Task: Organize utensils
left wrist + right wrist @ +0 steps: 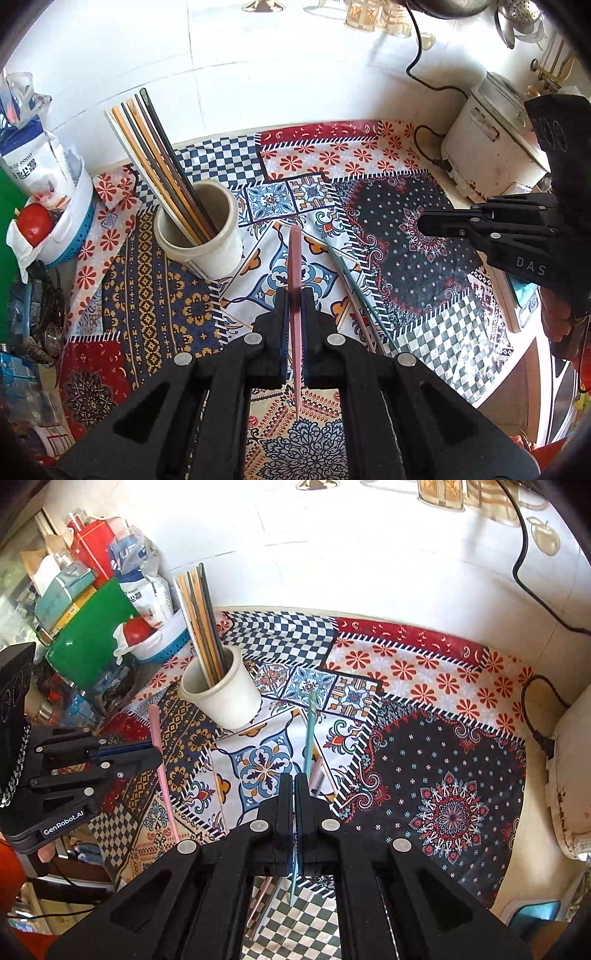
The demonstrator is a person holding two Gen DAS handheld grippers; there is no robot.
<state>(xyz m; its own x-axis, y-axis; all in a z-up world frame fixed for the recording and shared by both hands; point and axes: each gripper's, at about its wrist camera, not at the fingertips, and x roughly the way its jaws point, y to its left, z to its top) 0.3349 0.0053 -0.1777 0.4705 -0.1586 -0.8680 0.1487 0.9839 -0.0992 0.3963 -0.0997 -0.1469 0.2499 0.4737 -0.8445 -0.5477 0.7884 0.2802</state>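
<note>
Chopsticks are what we see at the centre of both views. Our left gripper is clamped on a pink chopstick, which runs lengthwise between the pads and sticks out past the fingertips and back behind them; the right wrist view shows the same pink stick in that gripper, raised above the table. Our right gripper is closed tight on a thin teal chopstick, whose far end points toward the cream ceramic holder. In the left wrist view the right gripper shows from the side, jaws together; we cannot make out the teal stick in it there.

The holder stands upright on the patchwork-patterned tablecloth, near the tiled wall. Leaning in it is a bundle of chopsticks in white, orange, brown and black, tilted toward the left. More loose chopsticks lie on the cloth just right of the left gripper, a teal one and a pinkish one among them.

A white rice cooker sits at the cloth's right edge. On the left, a white-and-blue basket holds a tomato and a printed bag.
</note>
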